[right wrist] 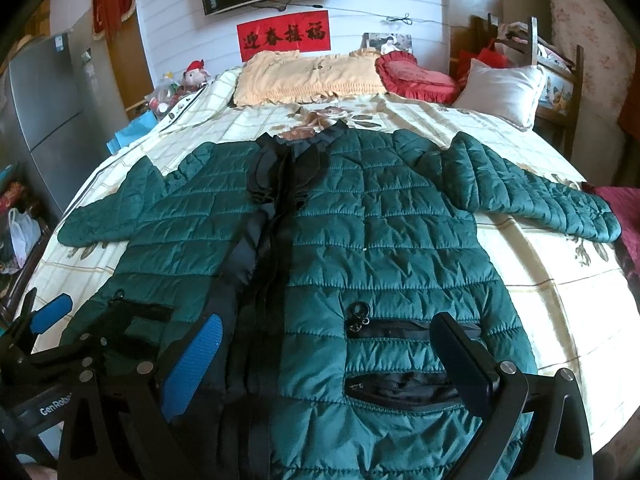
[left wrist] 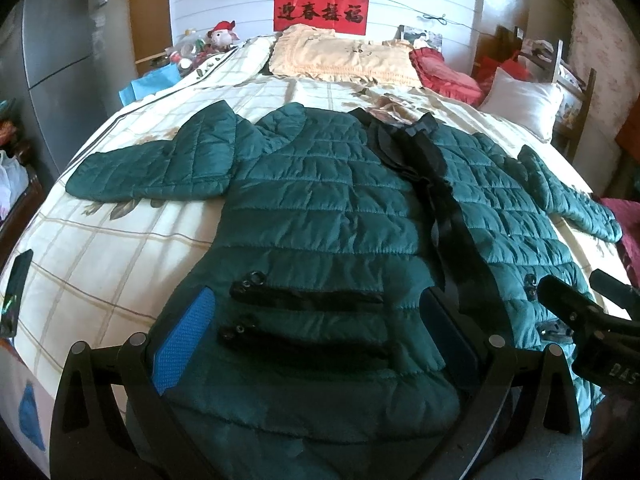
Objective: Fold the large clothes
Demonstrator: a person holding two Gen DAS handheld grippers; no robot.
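A dark green quilted jacket (left wrist: 320, 208) lies flat and front up on the bed, both sleeves spread out, black zipper strip down the middle. It also shows in the right wrist view (right wrist: 380, 232). My left gripper (left wrist: 316, 336) is open over the jacket's lower left half, above its black pocket zips (left wrist: 308, 298). My right gripper (right wrist: 328, 360) is open over the lower right half, around its pocket zips (right wrist: 400, 390). The right gripper shows at the right edge of the left wrist view (left wrist: 588, 312); the left gripper shows at the left edge of the right wrist view (right wrist: 52, 312).
The bed has a cream checked cover (left wrist: 120, 240). A beige pillow (left wrist: 344, 58), a red cushion (left wrist: 444, 72) and a white pillow (left wrist: 524, 102) lie at its head. A grey fridge (left wrist: 52, 40) stands left. A wooden chair (right wrist: 560, 76) stands right.
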